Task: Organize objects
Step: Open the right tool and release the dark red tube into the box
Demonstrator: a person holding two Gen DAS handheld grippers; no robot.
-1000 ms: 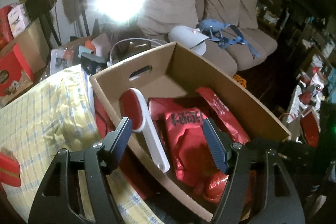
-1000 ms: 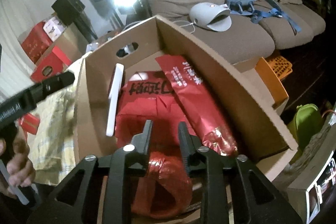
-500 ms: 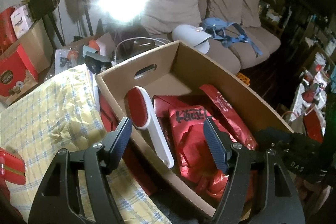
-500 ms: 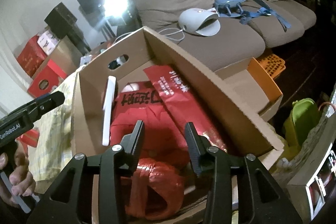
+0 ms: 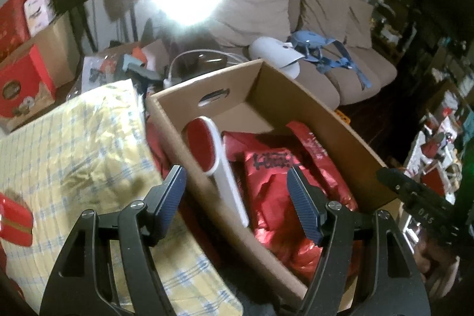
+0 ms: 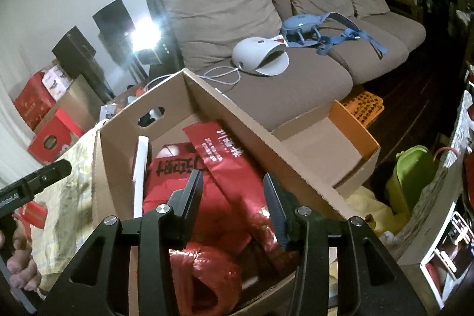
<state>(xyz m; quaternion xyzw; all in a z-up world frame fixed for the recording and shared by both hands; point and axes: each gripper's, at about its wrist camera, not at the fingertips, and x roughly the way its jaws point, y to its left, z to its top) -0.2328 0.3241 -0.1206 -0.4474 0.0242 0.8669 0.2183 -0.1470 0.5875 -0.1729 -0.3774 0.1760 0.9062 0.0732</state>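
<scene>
An open cardboard box [image 5: 326, 114] holds a white lint brush with a red pad [image 5: 204, 144], which leans on its left wall, and several red foil bags [image 5: 272, 168]. My left gripper [image 5: 235, 172] hangs open over the box's near left wall with nothing between its fingers. In the right wrist view, my right gripper [image 6: 232, 175] stands open above the red bags, with a long red packet [image 6: 219, 150] behind it and a crinkled red bag [image 6: 207, 271] below it. Its pads touch nothing.
A yellow checked cloth [image 5: 74, 153] with a red tin [image 5: 14, 221] on it lies left of the box. Behind stands a brown sofa [image 6: 237, 5] with a white device [image 6: 257, 55] and a blue harness [image 6: 305, 25]. Right of the box are a second carton [image 6: 326, 150], an orange crate [image 6: 364, 105] and a green container [image 6: 414, 176].
The right gripper's jaws have widened and it has drawn up and back from the crinkled red bag. The left gripper keeps the same width and has barely shifted.
</scene>
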